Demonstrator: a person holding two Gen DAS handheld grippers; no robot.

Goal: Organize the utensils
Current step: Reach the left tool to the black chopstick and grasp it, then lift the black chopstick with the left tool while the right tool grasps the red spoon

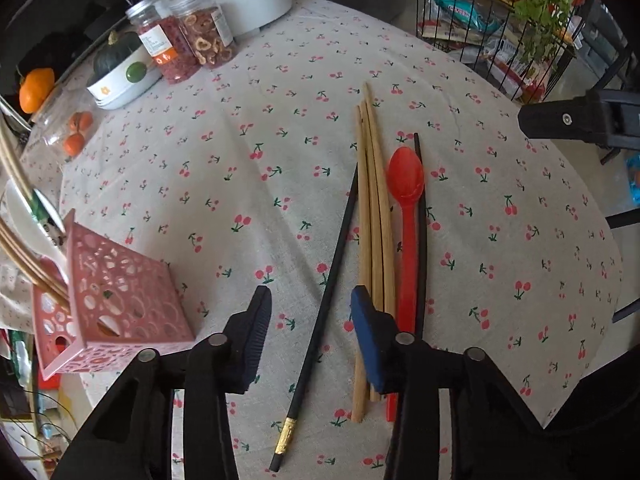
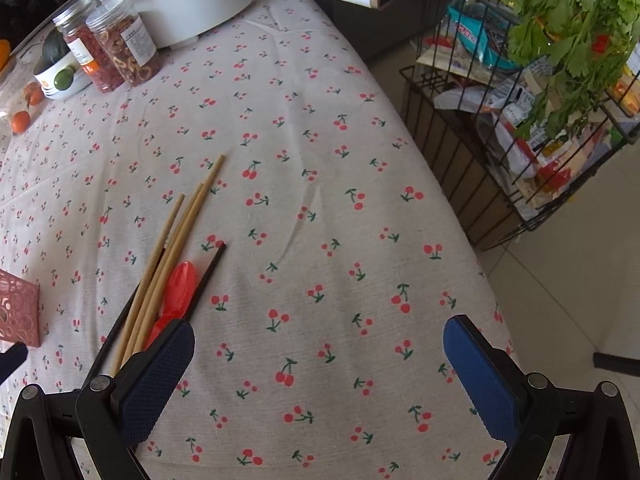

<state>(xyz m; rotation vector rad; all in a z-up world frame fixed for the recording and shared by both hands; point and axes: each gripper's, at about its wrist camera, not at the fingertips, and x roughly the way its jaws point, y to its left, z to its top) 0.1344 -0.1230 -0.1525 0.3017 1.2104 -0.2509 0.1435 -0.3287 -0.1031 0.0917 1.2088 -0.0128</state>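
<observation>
Left gripper point(image 1: 310, 322): jaws part-open, nothing clamped; black chopstick point(image 1: 320, 312) lies between them, pads clear of it. Right gripper point(image 2: 318, 356): jaws wide, empty, above bare cloth. Judged early to midway: pink holder point(image 1: 116, 300) on surface point(image 1: 500, 280) already carries some utensils. Still loose: wooden chopsticks point(image 1: 374, 220), red spoon point(image 1: 406, 200), second black chopstick point(image 1: 421, 240), just right of left gripper.

Left gripper point(image 1: 310, 300) half-closed, right gripper point(image 2: 320, 344) wide
</observation>
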